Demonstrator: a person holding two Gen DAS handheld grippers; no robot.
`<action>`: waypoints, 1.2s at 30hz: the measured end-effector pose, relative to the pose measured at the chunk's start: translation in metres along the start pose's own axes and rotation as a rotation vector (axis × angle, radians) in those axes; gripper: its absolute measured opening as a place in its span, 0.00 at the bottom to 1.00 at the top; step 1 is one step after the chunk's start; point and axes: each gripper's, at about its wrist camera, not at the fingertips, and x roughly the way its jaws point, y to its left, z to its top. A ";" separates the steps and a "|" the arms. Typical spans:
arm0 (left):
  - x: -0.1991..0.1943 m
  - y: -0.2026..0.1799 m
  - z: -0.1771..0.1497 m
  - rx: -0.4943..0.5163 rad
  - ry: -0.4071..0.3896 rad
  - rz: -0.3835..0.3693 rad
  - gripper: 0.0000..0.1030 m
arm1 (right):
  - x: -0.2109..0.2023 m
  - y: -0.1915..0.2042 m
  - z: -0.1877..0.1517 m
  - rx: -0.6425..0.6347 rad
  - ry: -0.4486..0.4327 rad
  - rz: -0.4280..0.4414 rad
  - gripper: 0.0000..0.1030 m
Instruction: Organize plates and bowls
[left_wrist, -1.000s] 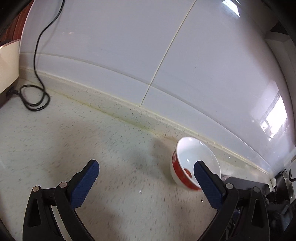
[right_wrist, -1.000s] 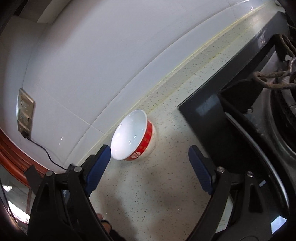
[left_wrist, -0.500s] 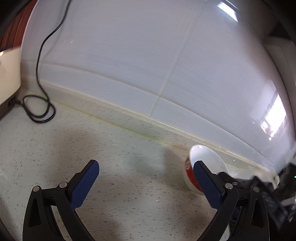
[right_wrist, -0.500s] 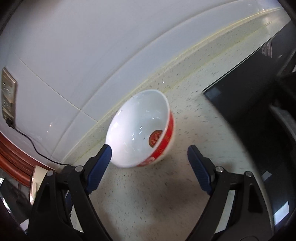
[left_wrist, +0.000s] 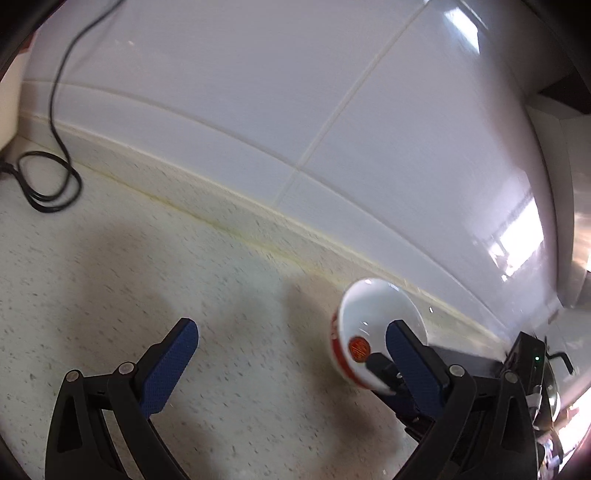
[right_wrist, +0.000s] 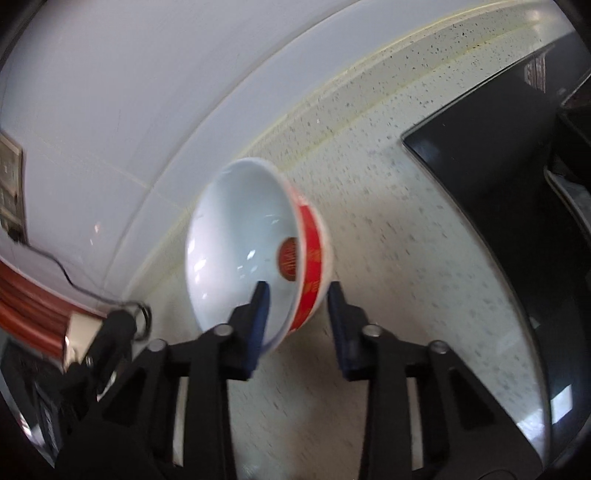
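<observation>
A white bowl (right_wrist: 236, 243) with a red band outside and a red mark in its bottom stands on the speckled counter near the wall. My right gripper (right_wrist: 297, 291) straddles its near wall. One blue finger is inside, the other lies against the red band, and the jaws are closing on the wall. In the left wrist view the same bowl (left_wrist: 373, 314) sits just behind my right-hand fingertip (left_wrist: 402, 343), with a dark finger of the other gripper reaching into it. My left gripper (left_wrist: 291, 350) hangs open over bare counter, holding nothing.
A black stove top (right_wrist: 498, 184) lies to the right of the bowl. A black cable (left_wrist: 51, 184) coils at the far left of the counter below a wall outlet (right_wrist: 9, 184). White tiled wall (left_wrist: 258, 110) runs along the back.
The right gripper moved in over the bowl and its jaws narrowed from wide open to a pinch on the bowl's wall. The left gripper stayed open and hardly shifted.
</observation>
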 end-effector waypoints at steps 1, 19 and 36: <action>0.002 -0.002 0.000 0.011 0.029 0.004 0.99 | -0.005 0.000 -0.004 -0.018 0.013 0.004 0.26; 0.024 -0.020 -0.030 0.153 0.312 0.194 0.70 | -0.035 0.013 -0.032 -0.139 0.013 -0.034 0.23; 0.018 -0.015 -0.044 0.174 0.265 0.219 0.53 | -0.029 0.021 -0.048 -0.178 0.038 -0.089 0.28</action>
